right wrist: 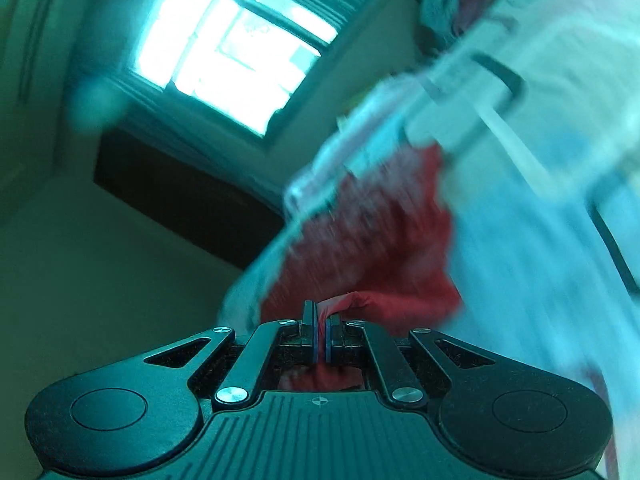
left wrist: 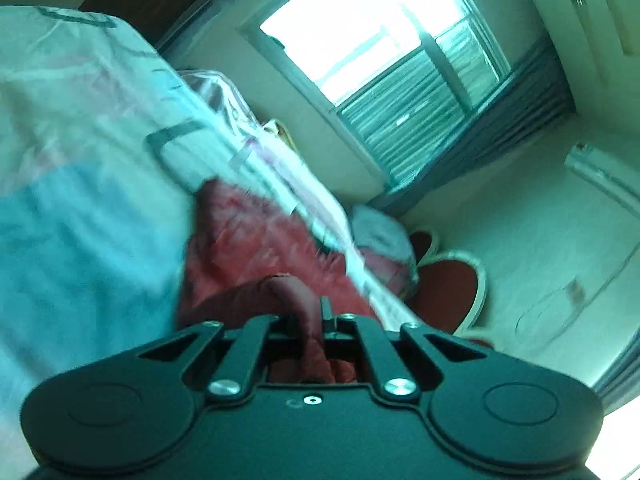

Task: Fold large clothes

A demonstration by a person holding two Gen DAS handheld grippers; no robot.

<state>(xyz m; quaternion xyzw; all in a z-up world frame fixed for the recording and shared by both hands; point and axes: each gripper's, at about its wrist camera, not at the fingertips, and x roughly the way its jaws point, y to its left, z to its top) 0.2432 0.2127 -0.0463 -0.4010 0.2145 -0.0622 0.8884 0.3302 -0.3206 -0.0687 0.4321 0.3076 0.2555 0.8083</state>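
Two tools, left tool [left wrist: 310, 316] and right tool [right wrist: 322, 320], each pinch one red garment [left wrist: 248, 248].

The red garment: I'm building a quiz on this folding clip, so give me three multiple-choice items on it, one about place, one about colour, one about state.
1. Where does the red garment lie?
A. On a pale sheet-covered surface
B. On a bare wooden floor
C. Hung on the window

2. What colour is the cloth pinched in the right hand-held gripper?
A. Yellow
B. Red
C. Black

3. How does the left hand-held gripper stand?
A. Wide open and away from the cloth
B. Open around a hanger
C. Shut on a fold of the garment

Answers:
1. A: pale sheeting runs beside and under the garment in both wrist views.
2. B: a red fold sticks out between its blue pads.
3. C: a red fold passes between its closed fingers.
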